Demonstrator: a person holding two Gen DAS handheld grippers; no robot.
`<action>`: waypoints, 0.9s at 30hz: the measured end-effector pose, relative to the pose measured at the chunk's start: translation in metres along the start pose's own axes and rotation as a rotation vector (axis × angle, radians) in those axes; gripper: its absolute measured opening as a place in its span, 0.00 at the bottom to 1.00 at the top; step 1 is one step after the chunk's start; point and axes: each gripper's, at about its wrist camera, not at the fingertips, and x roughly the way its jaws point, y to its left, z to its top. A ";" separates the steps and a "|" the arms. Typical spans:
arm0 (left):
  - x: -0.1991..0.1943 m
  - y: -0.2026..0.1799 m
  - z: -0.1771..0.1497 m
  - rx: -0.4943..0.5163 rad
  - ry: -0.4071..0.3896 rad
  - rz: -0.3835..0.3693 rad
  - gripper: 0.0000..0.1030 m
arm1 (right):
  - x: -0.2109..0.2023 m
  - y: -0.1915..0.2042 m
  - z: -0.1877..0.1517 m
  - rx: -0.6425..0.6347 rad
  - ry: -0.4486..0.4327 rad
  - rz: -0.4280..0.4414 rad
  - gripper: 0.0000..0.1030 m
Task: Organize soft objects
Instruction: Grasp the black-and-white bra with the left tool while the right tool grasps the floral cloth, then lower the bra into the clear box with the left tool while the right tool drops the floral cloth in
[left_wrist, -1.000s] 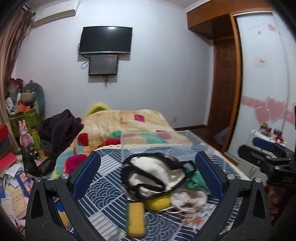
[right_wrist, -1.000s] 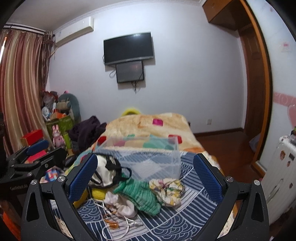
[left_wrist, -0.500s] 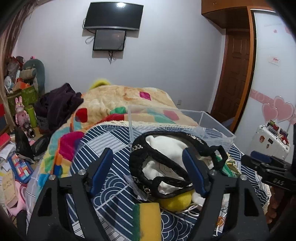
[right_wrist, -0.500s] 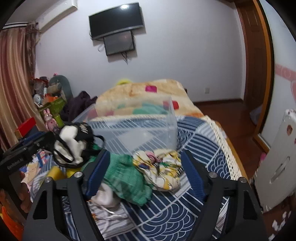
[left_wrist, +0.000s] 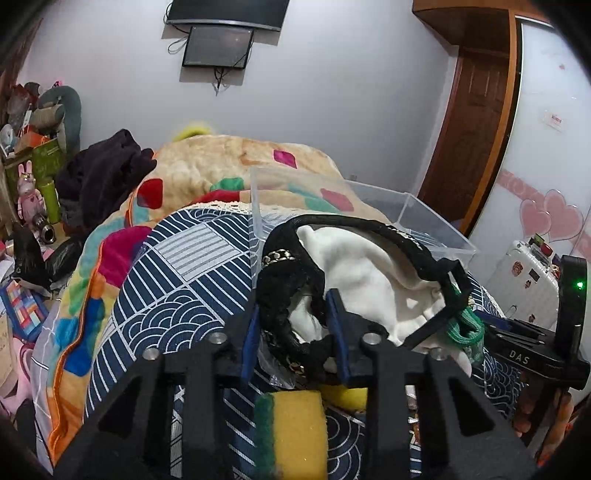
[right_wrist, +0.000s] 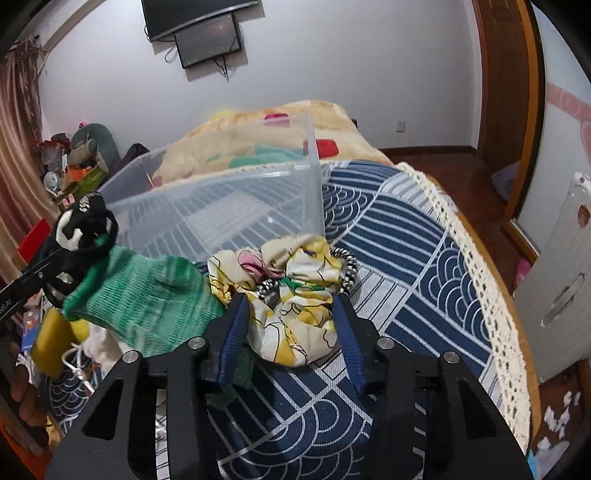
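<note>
A pile of soft things lies on the blue patterned bedspread in front of a clear plastic bin. My left gripper is shut on a black-and-white garment and holds it lifted; it also shows in the right wrist view. A green knit sock hangs from it. My right gripper is closed around a yellow floral cloth with a black-and-white coiled cord beside it. A yellow-green sponge lies below the left gripper.
A patchwork blanket covers the far bed. Dark clothes and clutter sit at the left. A white suitcase stands at the right, past the bed's lace edge. A white cord lies under the pile.
Both grippers moved down into the pile and closed. The left one took hold of the black-and-white garment and lifted it; the right one closed on the floral cloth.
</note>
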 end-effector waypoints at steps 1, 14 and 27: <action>-0.002 -0.001 0.000 0.005 -0.009 0.000 0.29 | -0.001 0.000 0.001 -0.002 -0.001 -0.003 0.34; -0.041 -0.011 0.010 0.035 -0.135 0.044 0.22 | -0.018 -0.003 0.004 -0.018 -0.056 -0.015 0.09; -0.078 -0.012 0.040 0.051 -0.243 0.012 0.21 | -0.078 0.020 0.029 -0.073 -0.258 0.006 0.08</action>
